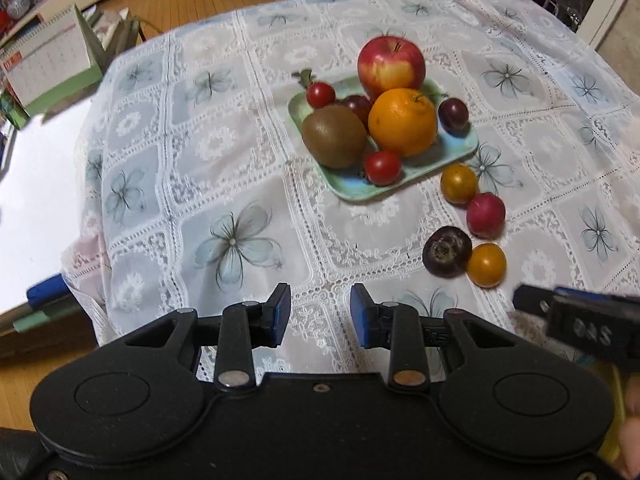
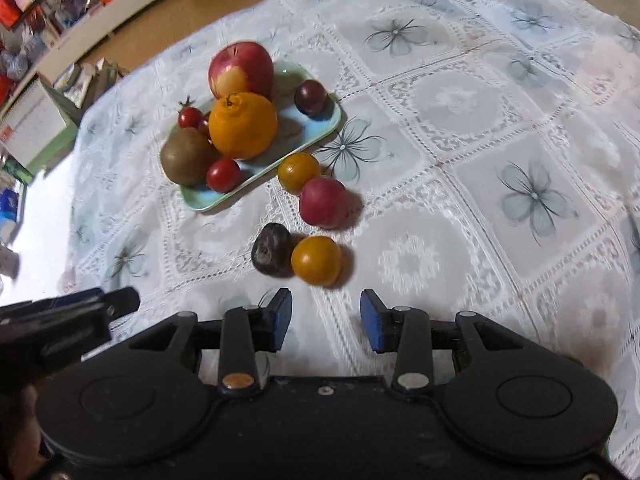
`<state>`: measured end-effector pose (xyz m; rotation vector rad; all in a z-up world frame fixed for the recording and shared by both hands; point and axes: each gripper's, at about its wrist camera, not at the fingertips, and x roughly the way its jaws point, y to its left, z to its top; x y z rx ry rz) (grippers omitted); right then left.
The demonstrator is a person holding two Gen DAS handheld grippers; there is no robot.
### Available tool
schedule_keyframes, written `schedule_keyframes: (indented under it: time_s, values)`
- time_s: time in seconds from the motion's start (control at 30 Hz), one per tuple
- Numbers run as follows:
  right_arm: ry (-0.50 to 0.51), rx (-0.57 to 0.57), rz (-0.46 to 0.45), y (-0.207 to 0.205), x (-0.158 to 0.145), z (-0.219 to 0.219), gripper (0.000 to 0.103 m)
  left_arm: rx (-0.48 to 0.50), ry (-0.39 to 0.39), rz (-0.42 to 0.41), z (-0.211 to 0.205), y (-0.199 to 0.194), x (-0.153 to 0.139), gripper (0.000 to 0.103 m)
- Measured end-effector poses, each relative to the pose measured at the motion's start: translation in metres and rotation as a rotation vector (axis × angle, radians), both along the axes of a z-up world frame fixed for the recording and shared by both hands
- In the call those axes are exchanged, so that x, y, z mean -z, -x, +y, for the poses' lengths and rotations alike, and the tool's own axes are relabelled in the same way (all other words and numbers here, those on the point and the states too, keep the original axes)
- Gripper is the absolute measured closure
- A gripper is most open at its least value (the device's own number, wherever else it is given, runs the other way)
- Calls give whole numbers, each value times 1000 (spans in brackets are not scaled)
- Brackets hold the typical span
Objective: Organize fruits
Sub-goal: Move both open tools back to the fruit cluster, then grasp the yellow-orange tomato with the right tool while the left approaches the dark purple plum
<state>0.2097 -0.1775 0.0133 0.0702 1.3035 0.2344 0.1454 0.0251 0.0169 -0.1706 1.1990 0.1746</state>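
Both grippers hover low over the lace cloth, fingers parted, nothing between them. Left gripper released — blue pads apart, only cloth in the gap. Right gripper also released, pads apart and empty.

Tray sits well ahead of the left fingers, slightly right of their line. On it: apple at the far end, orange in front of the apple, kiwi left of the orange, two red tomatoes — one on the near edge, the other at the far left — and two dark plums, one on the right edge, one half hidden behind the kiwi.

Four loose fruits lie on the cloth off the tray's near-right edge. From the right wrist view: yellow tomato just ahead of the right fingers, touching a dark fruit to its left; further ahead a red fruit touching a second yellow tomato, which is just beside the tray.

The right gripper's tip shows at the right edge of the left view, near the loose fruits.
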Motion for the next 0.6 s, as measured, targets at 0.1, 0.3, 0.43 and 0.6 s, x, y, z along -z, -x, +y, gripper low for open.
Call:
schedule_keyframes:
  time_s: [0.1,0.3,0.43,0.6]
  values:
    - [22,-18,6,-12,11,10,62,-6,34,29,4,-2,4,62]
    - [105,-66,-12,-24,28,33,62,-14,64,23,6,-3,-1,62]
    - [118,-109,-14,-28,44,41,61,-22,77,26,9,-4,0,62]
    - [112,-76,2,-34,60,41,65,-27,81,35,9,-7,4,62]
